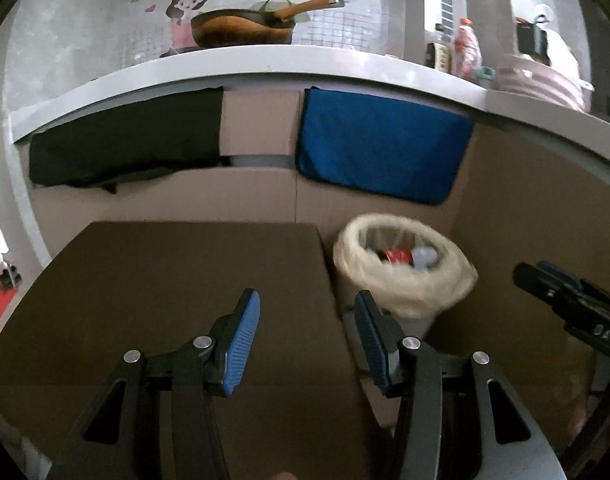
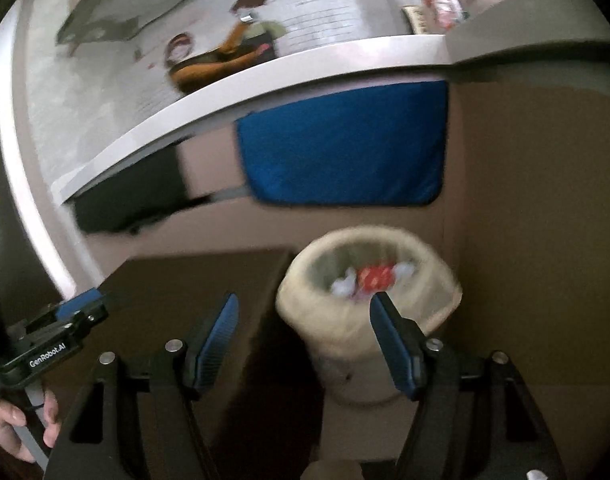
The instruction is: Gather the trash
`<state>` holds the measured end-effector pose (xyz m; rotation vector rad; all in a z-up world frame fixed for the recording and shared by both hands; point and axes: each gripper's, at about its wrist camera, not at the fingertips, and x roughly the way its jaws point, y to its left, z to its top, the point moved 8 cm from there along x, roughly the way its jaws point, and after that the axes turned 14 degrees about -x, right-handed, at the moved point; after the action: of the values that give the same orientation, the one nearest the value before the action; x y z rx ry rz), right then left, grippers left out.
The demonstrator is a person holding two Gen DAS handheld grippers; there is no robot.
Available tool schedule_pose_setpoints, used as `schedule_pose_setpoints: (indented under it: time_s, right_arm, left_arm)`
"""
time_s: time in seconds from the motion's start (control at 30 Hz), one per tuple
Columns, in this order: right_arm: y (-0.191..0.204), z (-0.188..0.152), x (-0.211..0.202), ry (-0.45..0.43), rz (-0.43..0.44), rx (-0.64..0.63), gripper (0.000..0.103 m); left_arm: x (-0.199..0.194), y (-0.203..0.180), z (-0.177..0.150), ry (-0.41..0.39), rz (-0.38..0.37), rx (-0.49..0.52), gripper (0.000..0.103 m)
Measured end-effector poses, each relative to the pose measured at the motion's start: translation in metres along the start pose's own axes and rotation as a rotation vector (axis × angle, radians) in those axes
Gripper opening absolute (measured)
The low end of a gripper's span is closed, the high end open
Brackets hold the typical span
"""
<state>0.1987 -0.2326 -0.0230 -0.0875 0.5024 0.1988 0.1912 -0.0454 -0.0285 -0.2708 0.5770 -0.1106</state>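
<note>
Hovering over the brown board (image 1: 177,300), the left gripper (image 1: 307,344) has its blue pads spread wide and nothing between them. The board's top looks bare from here, no scrap on it that I can make out. Just right of the board stands the bin (image 1: 405,268), lined with a pale bag rolled over the rim. Inside sits the trash (image 2: 375,278): a red wrapper and some crumpled white bits, blurred. That stuff looks light and soft, likely to crush under a pinch, so a gentle close on a bunched edge should do. The liner looks thin, slippery and easy to tear; if the bag is what gets lifted, the rolled rim (image 2: 445,284) is my pick for a hold. Further right, the right gripper (image 2: 305,330) hangs above the bin's near side, fingers released, holding nothing.
</note>
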Motion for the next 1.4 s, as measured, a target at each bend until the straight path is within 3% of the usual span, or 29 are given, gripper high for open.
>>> schedule_pose_setpoints:
  time_s: [0.13, 0.37, 0.87, 1.4]
  right_arm:
    - [0.021, -0.024, -0.051, -0.038, -0.111, -0.07, 0.066]
    - [0.023, -0.049, -0.106, -0.076, -0.23, -0.075, 0.066]
    - [0.065, -0.055, -0.11, -0.085, -0.207, -0.122, 0.066]
    - [0.055, -0.052, -0.115, -0.104, -0.214, -0.104, 0.066]
  left_arm:
    - [-0.044, -0.005, -0.031, 0.0, -0.033, -0.041, 0.05]
    - [-0.084, -0.01, -0.054, -0.102, 0.029, 0.003, 0.051]
    - [-0.102, 0.009, -0.055, -0.1, 0.123, 0.005, 0.051]
    - [-0.108, 0.005, -0.052, -0.136, 0.106, 0.002, 0.051]
